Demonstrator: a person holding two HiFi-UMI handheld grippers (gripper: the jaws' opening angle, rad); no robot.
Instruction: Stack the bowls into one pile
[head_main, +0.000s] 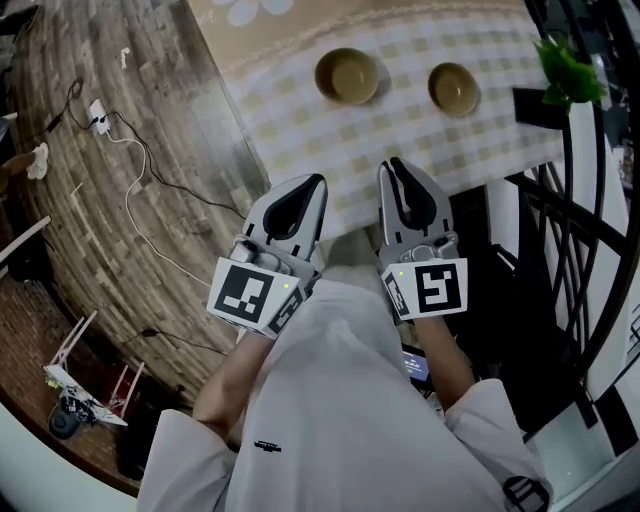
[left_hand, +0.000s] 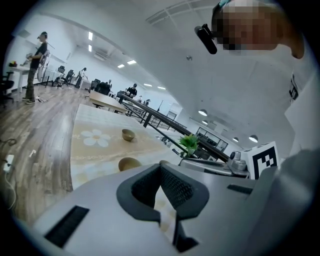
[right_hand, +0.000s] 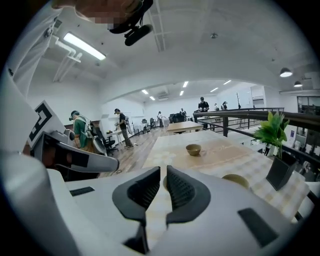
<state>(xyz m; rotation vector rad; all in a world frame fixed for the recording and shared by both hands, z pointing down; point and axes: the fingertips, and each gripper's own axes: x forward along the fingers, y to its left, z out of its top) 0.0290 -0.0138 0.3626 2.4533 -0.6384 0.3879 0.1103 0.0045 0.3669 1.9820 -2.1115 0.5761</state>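
Stacking looks not yet begun: the left gripper (head_main: 312, 188) and right gripper (head_main: 395, 168) hang empty, fingers pressed nearly together, short of the checked-cloth worktop (head_main: 300, 120), where one round olive-brown bowl (head_main: 347, 76) and a second matching bowl (head_main: 454, 88) sit apart, so next one gripper must open and reach.

A table (head_main: 400, 130) covered with a pale checked cloth is shown, and a white flower motif (left_hand: 96, 138) is printed towards its far end. A green plant (head_main: 568, 62) in a dark pot is set at the table's right edge, alongside which a black railing (right_hand: 235, 116) is run. On the wooden floor (head_main: 150, 90) to the left, a white adapter (head_main: 98, 117) is laid with a cable trailing from it. Far off, a person in green (right_hand: 80, 131) and another person (right_hand: 121, 127) are seen standing beneath a ceiling strip light (right_hand: 84, 46).
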